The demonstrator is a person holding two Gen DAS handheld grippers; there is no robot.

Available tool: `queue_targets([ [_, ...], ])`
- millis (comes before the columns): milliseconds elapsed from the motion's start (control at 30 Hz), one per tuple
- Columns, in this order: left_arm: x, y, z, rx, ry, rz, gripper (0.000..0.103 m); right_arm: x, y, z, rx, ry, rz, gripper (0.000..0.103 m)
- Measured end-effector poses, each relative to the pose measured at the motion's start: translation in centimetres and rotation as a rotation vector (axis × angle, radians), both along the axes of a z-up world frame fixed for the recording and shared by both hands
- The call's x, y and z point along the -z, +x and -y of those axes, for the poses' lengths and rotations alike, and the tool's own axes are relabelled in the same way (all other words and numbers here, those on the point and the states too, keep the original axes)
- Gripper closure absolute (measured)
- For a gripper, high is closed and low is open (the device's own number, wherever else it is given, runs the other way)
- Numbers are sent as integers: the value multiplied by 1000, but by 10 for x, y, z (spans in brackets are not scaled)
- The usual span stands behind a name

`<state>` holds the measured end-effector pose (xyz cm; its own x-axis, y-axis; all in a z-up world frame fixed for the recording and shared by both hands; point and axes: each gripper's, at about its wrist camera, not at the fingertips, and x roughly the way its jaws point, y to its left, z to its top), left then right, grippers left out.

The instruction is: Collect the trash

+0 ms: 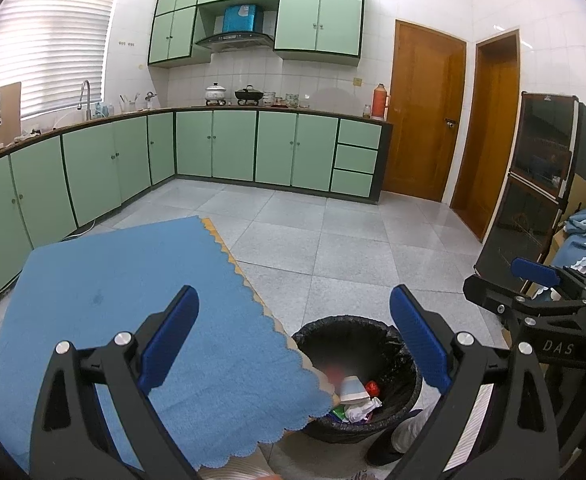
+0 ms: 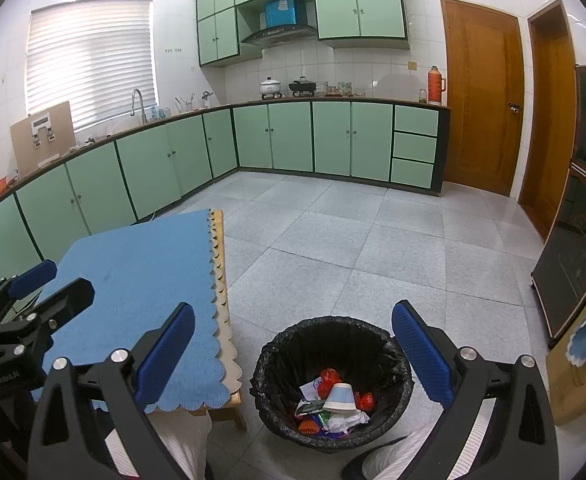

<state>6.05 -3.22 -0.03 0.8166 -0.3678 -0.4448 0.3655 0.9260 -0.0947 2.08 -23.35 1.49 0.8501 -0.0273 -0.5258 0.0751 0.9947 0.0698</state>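
A black-lined trash bin (image 2: 277,364) stands on the floor beside the table; it also shows in the left wrist view (image 1: 397,364). Inside lie a paper cup (image 2: 341,397), red wrappers (image 2: 327,380) and crumpled paper (image 2: 343,422). The cup also shows in the left wrist view (image 1: 352,389). My left gripper (image 1: 293,340) is open and empty above the table's near corner. My right gripper (image 2: 293,344) is open and empty above the bin. Each gripper shows in the other's view: the right one (image 1: 533,276) and the left one (image 2: 33,276).
A low table with a blue scalloped cloth (image 1: 125,312) stands left of the bin (image 2: 141,276). Green kitchen cabinets (image 2: 293,136) run along the back and left. A dark glass cabinet (image 2: 581,248) stands at the right. Grey tiled floor (image 2: 373,248) lies beyond the bin.
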Motion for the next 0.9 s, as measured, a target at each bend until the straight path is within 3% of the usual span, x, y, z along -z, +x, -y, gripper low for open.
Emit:
queue_targets([
  [900, 0, 3, 1, -2, 4, -5, 10, -3, 1, -1, 3, 3, 2, 6],
])
